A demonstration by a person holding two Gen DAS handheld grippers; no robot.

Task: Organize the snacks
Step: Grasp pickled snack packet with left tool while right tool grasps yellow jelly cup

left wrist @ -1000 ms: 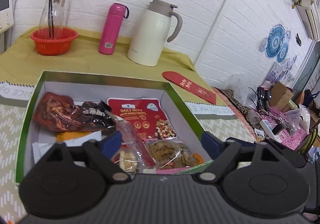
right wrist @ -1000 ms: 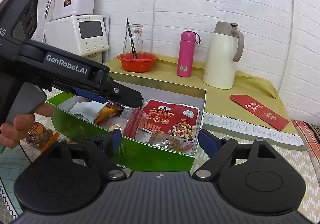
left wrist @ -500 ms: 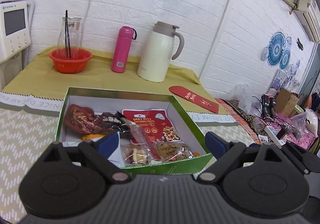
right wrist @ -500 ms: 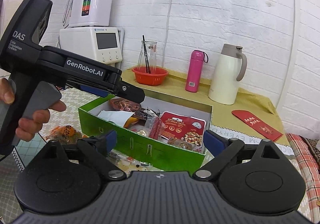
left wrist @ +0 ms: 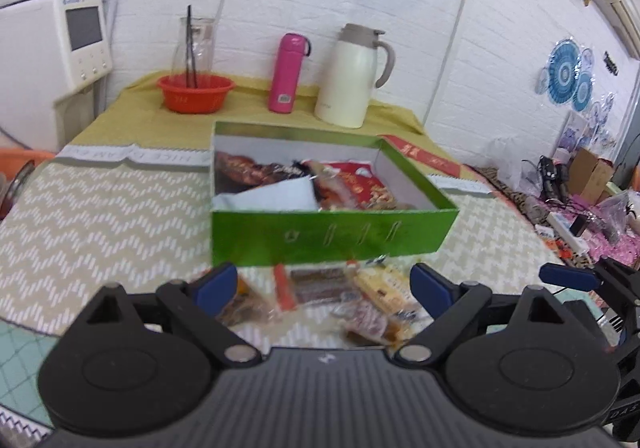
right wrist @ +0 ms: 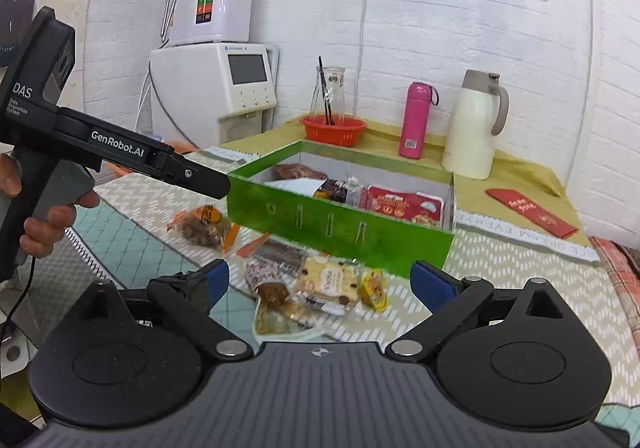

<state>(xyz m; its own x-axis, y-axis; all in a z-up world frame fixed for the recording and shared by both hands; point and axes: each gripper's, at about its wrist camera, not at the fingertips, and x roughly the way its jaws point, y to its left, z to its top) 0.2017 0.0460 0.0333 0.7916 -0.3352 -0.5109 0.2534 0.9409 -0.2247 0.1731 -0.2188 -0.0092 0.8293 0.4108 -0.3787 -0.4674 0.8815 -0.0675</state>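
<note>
Your table (left wrist: 100, 208) fills both views, spread with a zigzag cloth, and the green box (left wrist: 332, 234) sits on it dead ahead of both tools. The box is open on top and already carries snacks: a red nut pack (right wrist: 404, 206), a dark wrapped pack (left wrist: 248, 170) and a white sheet (left wrist: 276, 196) lying across them.

Behind the box, along the wall, you have a white jug (right wrist: 474, 124), a pink flask (right wrist: 414, 120) and an orange bowl (right wrist: 334, 130) with a glass carafe standing in it. A red envelope (right wrist: 532, 212) lies to the right of the box.

On the cloth just in front of the box sits your loose pile of snacks (right wrist: 316, 284): a biscuit pack, a small yellow sweet, a brownish pouch, and one orange-wrapped pack (right wrist: 202, 224) off to the left.

Your left gripper (left wrist: 320, 286) hangs above that pile with its jaws spread wide, nothing between them. In the right view you see it from the side, your hand (right wrist: 44, 224) on the trigger, its tip near the box's left corner.

Your right gripper (right wrist: 320, 280) is spread wide too, holding nothing, with the pile showing between its blue fingers (right wrist: 434, 282).
</note>
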